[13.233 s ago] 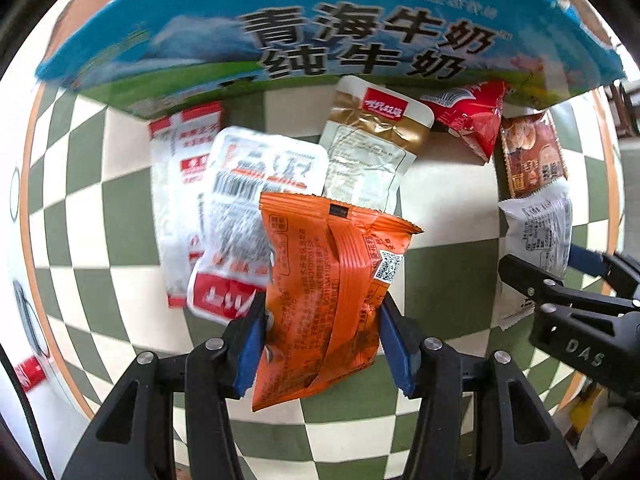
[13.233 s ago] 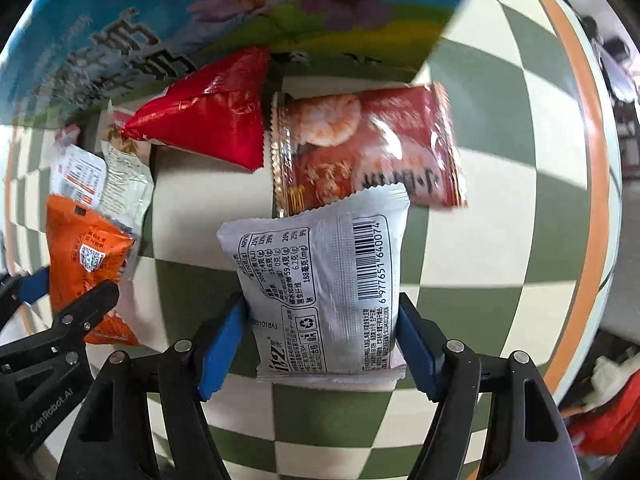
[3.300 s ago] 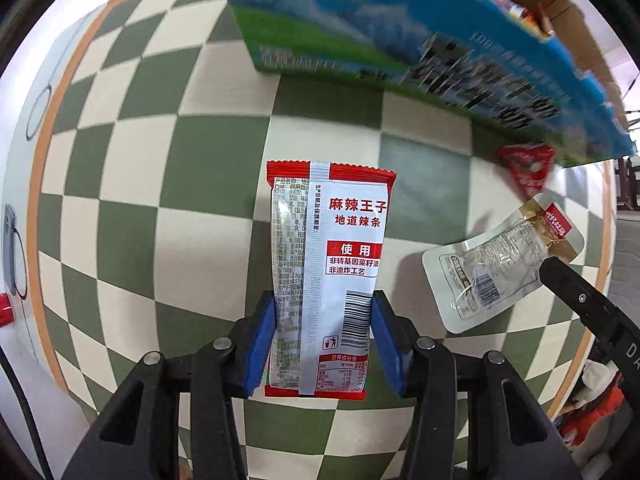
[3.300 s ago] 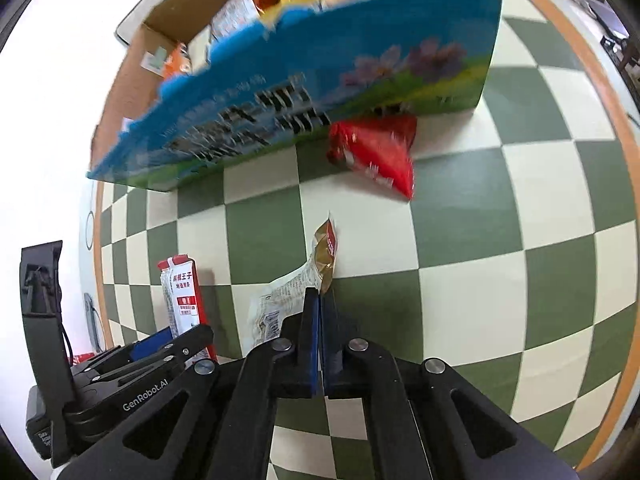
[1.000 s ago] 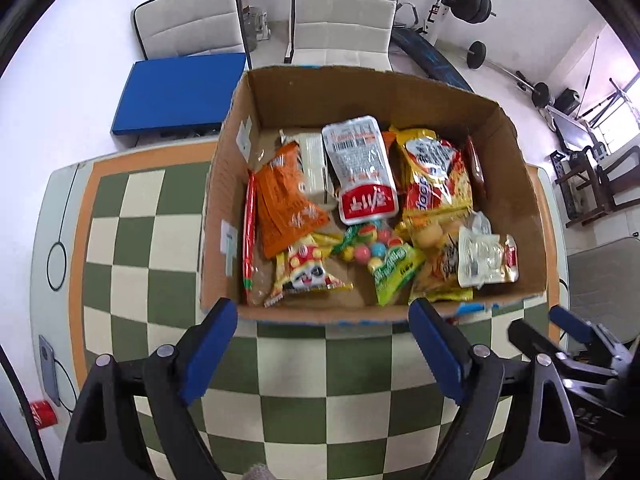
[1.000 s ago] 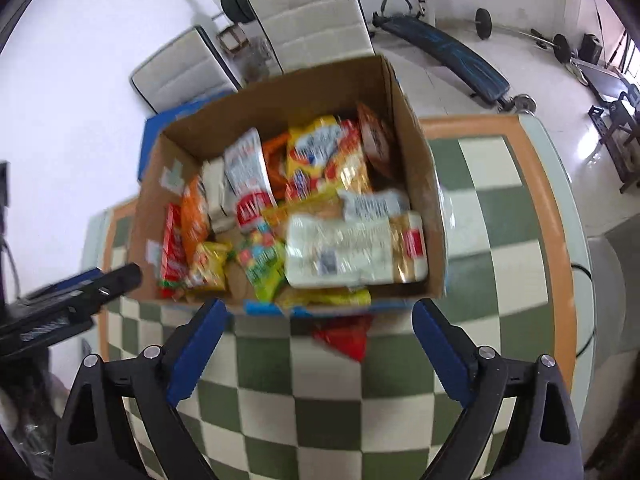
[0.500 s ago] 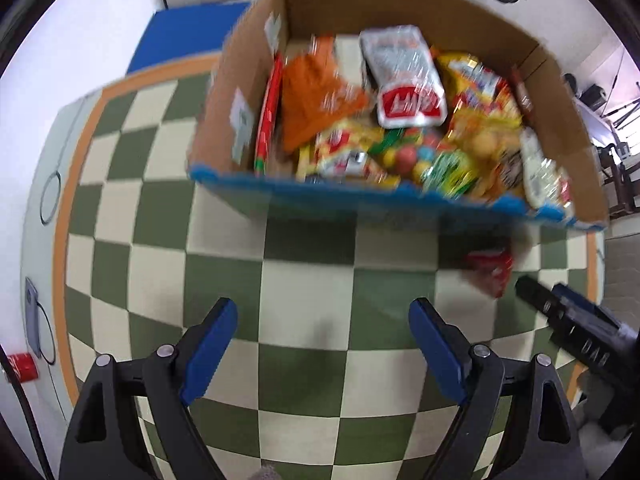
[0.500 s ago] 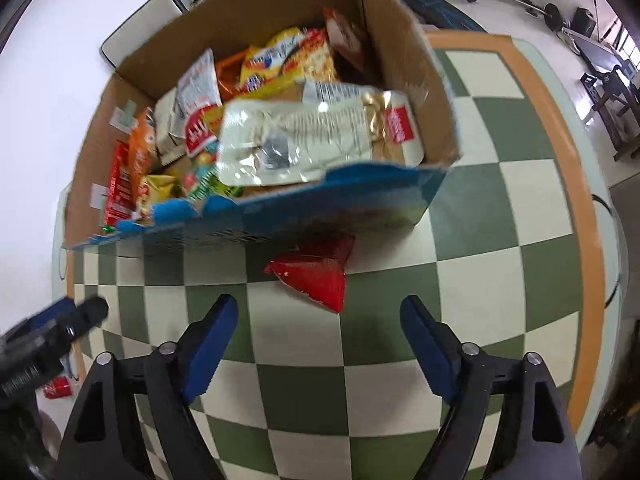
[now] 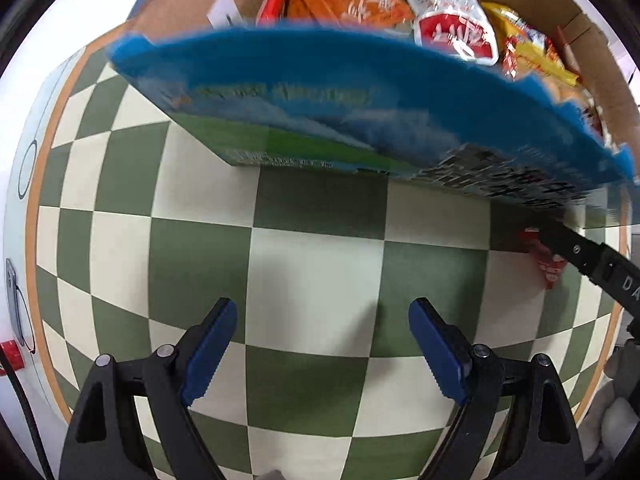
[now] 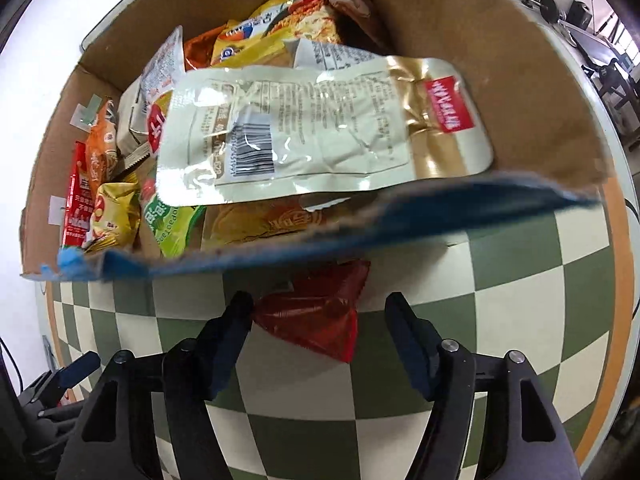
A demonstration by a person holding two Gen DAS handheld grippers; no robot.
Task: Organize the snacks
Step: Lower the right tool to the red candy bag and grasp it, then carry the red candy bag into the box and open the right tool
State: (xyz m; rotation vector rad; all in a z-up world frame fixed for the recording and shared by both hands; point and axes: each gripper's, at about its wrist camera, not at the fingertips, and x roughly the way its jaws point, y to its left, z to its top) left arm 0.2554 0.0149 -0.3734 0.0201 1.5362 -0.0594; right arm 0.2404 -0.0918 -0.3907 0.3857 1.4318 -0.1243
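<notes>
Red packet (image 10: 316, 312) sits on the checkered table (image 10: 520, 312) between your right gripper (image 10: 320, 328) jaws, spread, top edge hidden under the box (image 10: 500, 88) at 12. Box print blurred, unreadable. Left gripper (image 9: 320, 336) open, empty.

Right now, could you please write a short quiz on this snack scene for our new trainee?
1. True or false: the right tongs are shut on the red triangular foil packet.
2. Where does that packet lie? A) inside the cardboard box B) on the green-and-cream checkered tablecloth in front of it
3. Fill in: the left tongs hold ____.

Key: 1 false; 2 B; 3 nothing
</notes>
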